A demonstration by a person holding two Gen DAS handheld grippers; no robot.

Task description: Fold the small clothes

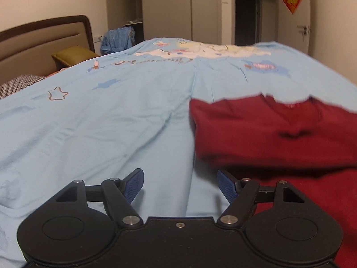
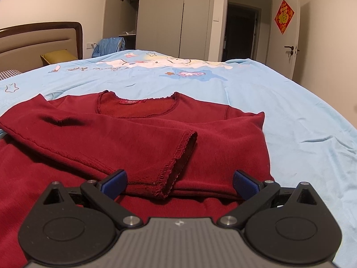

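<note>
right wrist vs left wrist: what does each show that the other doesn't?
Right wrist only: the red top's neckline label, a sleeve cuff folded across the body, and the open right gripper over it.

Left wrist only: the open left gripper over bare blue bedsheet, beside the top's edge.

Both: the red top, sheet, headboard, wardrobe, red door decoration.

The shirt [image 2: 133,138] lay on the bed [image 2: 290,122] near its front edge, one sleeve [image 2: 107,143] folded across the body.
</note>
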